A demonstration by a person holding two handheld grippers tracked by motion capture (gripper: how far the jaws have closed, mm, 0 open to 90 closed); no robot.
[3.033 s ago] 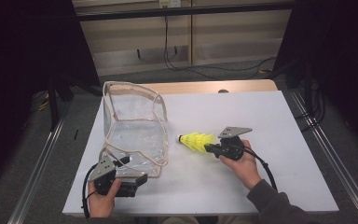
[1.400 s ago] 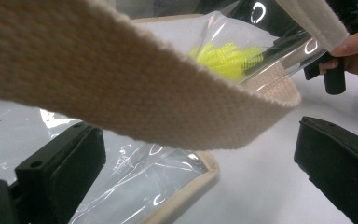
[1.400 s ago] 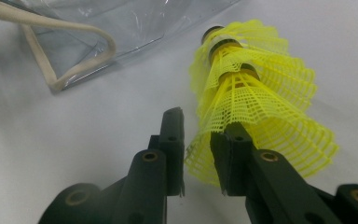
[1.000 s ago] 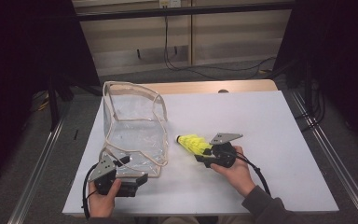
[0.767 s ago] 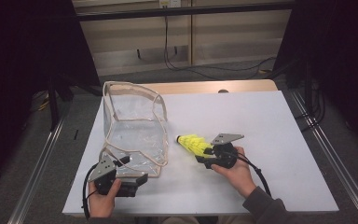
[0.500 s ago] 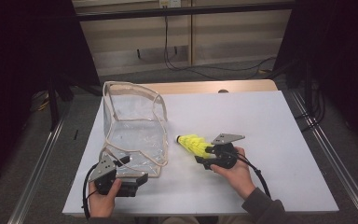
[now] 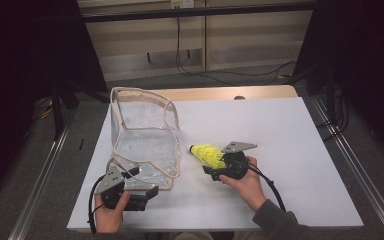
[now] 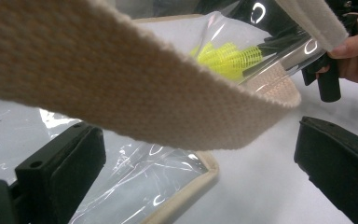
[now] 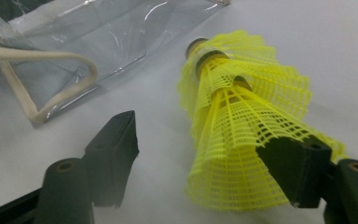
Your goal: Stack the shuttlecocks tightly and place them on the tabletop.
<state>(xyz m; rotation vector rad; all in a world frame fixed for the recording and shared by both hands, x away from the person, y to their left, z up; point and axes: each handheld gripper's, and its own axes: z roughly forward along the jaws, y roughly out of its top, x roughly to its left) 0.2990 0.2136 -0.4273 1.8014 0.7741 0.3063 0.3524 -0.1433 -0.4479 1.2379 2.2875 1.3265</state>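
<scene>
A stack of yellow mesh shuttlecocks (image 7: 207,154) lies on the white table (image 7: 290,125), cork end toward a clear plastic bag (image 7: 142,135) with beige trim. My right gripper (image 7: 212,162) is open around the skirt end; its jaws have just been opening. In the right gripper view the shuttlecocks (image 9: 242,121) lean on the right jaw, with a gap to the left one. My left gripper (image 7: 145,182) is at the bag's near corner, open. In the left gripper view the bag's beige strap (image 8: 121,93) crosses above the wide jaws.
The bag (image 9: 98,37) stands upright at the table's left half, mouth up. Bare white tabletop stretches to the right and behind the right hand. Dark frames and rails run along both table sides; cables hang at the back wall.
The right gripper carried the shuttlecocks left, closer to the bag, and has stayed there over the last second. The left gripper has not moved.
</scene>
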